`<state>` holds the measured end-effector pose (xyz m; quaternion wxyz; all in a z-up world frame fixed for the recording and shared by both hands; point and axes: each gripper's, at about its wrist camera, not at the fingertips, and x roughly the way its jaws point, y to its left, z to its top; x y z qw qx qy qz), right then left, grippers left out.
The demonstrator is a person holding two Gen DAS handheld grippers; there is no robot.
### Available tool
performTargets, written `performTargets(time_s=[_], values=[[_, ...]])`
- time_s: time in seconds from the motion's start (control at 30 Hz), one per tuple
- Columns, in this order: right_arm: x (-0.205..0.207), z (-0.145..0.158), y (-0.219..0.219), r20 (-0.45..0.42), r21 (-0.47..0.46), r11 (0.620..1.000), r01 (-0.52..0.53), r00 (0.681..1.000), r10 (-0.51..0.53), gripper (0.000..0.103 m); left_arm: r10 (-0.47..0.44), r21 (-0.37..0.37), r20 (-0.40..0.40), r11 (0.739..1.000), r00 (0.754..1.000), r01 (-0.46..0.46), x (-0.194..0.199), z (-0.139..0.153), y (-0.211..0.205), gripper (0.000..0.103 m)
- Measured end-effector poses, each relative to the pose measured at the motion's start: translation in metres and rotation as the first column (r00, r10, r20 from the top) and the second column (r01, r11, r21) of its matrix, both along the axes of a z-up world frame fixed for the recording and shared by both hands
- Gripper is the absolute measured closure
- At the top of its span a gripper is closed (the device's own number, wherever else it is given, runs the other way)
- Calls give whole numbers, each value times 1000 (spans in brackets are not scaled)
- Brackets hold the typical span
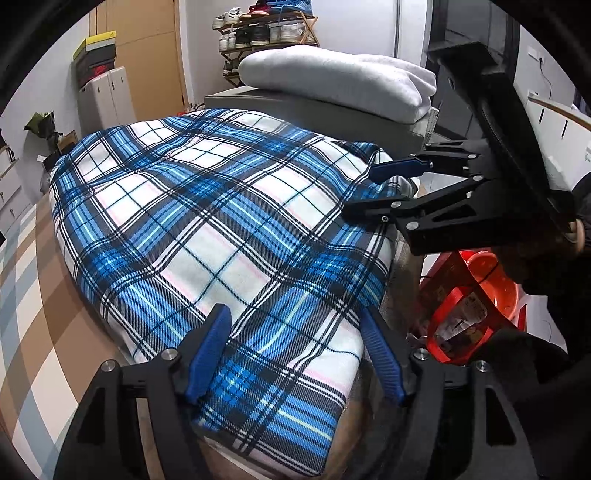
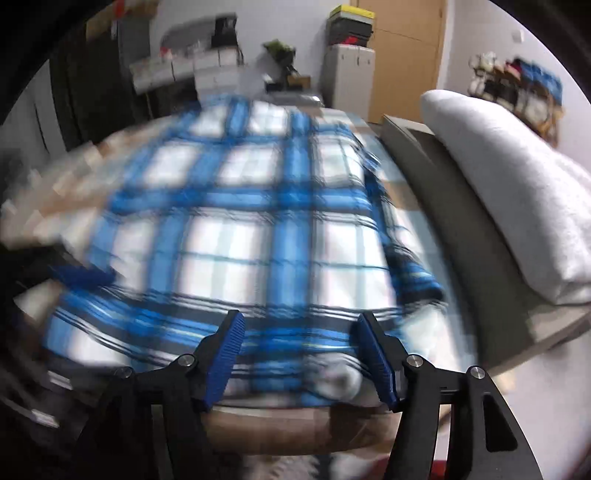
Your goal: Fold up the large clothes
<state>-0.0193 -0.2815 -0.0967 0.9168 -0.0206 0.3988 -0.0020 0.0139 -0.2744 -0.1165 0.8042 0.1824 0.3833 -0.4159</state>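
A blue, white and black plaid garment [image 1: 221, 221] lies folded flat on a table with a brown and white checked cover [image 1: 40, 295]. My left gripper [image 1: 291, 310] hovers at the garment's near edge, jaws open, the cloth under the gap and the blue pads [image 1: 207, 354] not pressing it. My right gripper [image 1: 360, 192] stands open over the garment's right edge. In the blurred right wrist view, the right gripper [image 2: 299, 316] is open over the garment [image 2: 240, 240] near its edge. The left gripper's blue pad [image 2: 79, 275] shows at the far left.
A folded white blanket [image 1: 332, 77] rests on a grey box [image 1: 314, 110] behind the garment. A red plastic stool [image 1: 469, 295] stands right of the table. A shoe rack [image 1: 266, 29], a wooden door and a pale cabinet [image 1: 107, 96] line the far wall.
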Motion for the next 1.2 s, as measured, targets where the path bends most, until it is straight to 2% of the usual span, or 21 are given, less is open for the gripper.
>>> performTargets(time_s=[0.07,0.17,0.23,0.33,0.37,0.43,0.47,0.5,0.57,0.6,0.63,0.67,0.77,0.8,0.87,0.93,1.0,1.07,1.2], values=[[0,3,-14,-1,-4,998,69,998,-69,39,1,-5,-5,1000,1000,-1,0,1,2,36],[-6,5,-30,-10,62,995,84,996,-83,37,9,-26,-19,1000,1000,-9,0,2,5,36],[-8,9,-27,0,35,996,86,996,-86,37,15,-43,-39,999,999,-17,2,5,9,36],[-17,12,-29,-1,84,993,89,996,-89,36,51,-119,-87,991,995,-61,4,20,25,35],[-10,12,-34,2,115,989,88,996,-89,36,91,-181,-95,978,991,-107,6,30,40,35],[-10,17,-45,14,164,979,120,992,-124,36,154,-253,-112,951,982,-178,10,42,63,35],[-10,18,-47,15,178,974,141,989,-146,35,214,-283,-127,928,969,-242,16,48,79,35],[-7,21,-51,19,201,966,163,985,-170,35,251,-288,-132,916,959,-280,20,50,87,35],[-2,23,-60,25,242,952,189,979,-200,34,351,-286,-161,878,923,-384,37,47,103,35],[5,22,-64,19,258,946,194,979,-205,34,376,-275,-183,868,908,-414,44,43,105,35],[13,20,-68,7,281,941,188,980,-198,33,404,-258,-216,855,889,-450,54,37,107,35],[24,17,-71,-15,297,936,189,981,-193,33,441,-238,-260,833,859,-500,67,27,108,35],[46,8,-74,-92,338,918,207,978,-187,33,476,-228,-357,790,804,-569,88,11,107,36],[49,6,-72,-100,357,914,195,980,-170,33,476,-239,-372,780,797,-578,91,10,108,36],[56,2,-69,-106,359,916,179,983,-150,32,472,-270,-370,769,800,-579,93,13,107,43],[61,-1,-65,-105,355,920,166,985,-137,35,472,-278,-348,773,810,-570,91,16,107,60],[64,0,-63,-99,356,922,151,987,-124,40,484,-257,-332,780,810,-571,95,17,104,83],[67,-1,-61,-100,375,918,130,990,-99,56,489,-243,-328,783,808,-573,96,18,103,88],[66,-3,-56,-102,366,922,125,990,-94,57,490,-227,-301,796,818,-561,96,17,100,89]])
